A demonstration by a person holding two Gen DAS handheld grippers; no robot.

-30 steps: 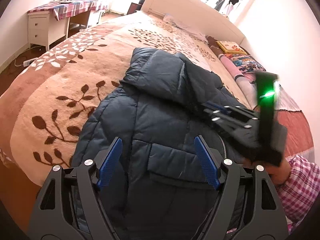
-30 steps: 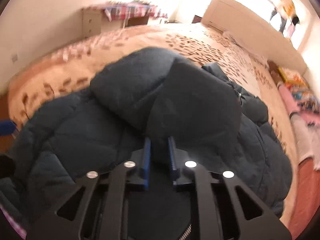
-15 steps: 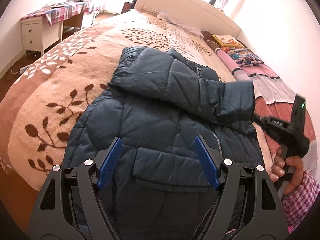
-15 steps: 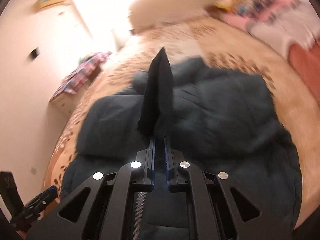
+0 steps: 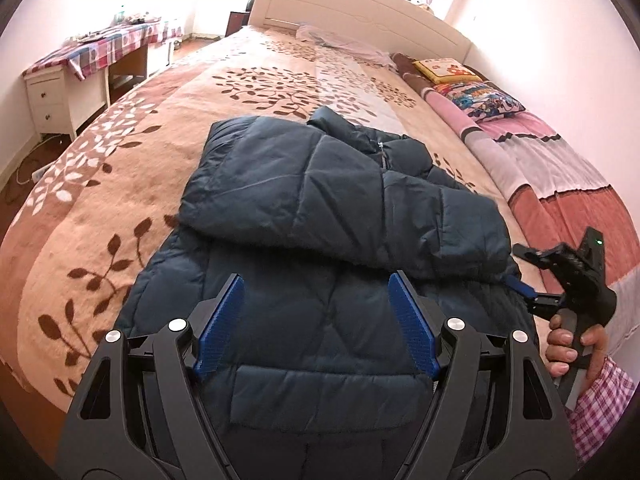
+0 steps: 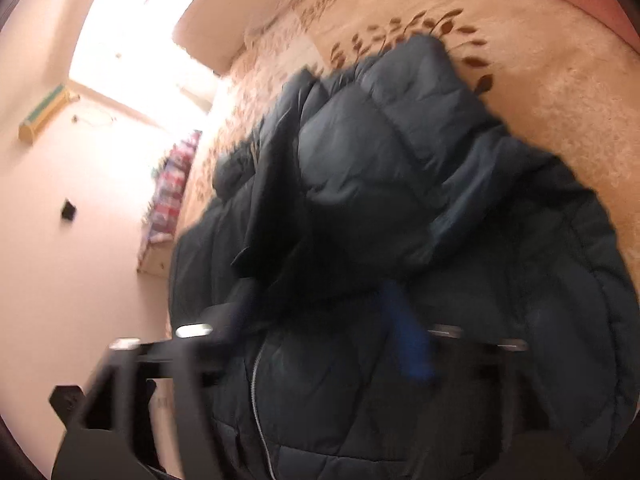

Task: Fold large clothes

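Observation:
A dark navy puffer jacket (image 5: 320, 216) lies on the bed with one sleeve (image 5: 344, 200) folded across its chest. My left gripper (image 5: 316, 328) is open and empty, hovering above the jacket's lower front. My right gripper (image 5: 532, 280) is at the jacket's right edge beside the sleeve cuff (image 5: 480, 240), its jaws apart. In the blurred right wrist view the right gripper (image 6: 320, 328) looks open just above the jacket (image 6: 400, 200), with the sleeve end lying loose ahead of it.
The bedspread (image 5: 200, 120) is beige with brown leaf prints. A pink and striped quilt (image 5: 560, 184) and cushions (image 5: 460, 76) lie along the right side. A white desk with a plaid cloth (image 5: 80, 68) stands to the left. The headboard (image 5: 360, 4) is at the back.
The right gripper carried the sleeve across the jacket to its right side, then opened and let it go. The sleeve now lies flat on the chest. The left gripper stayed open and rose slightly.

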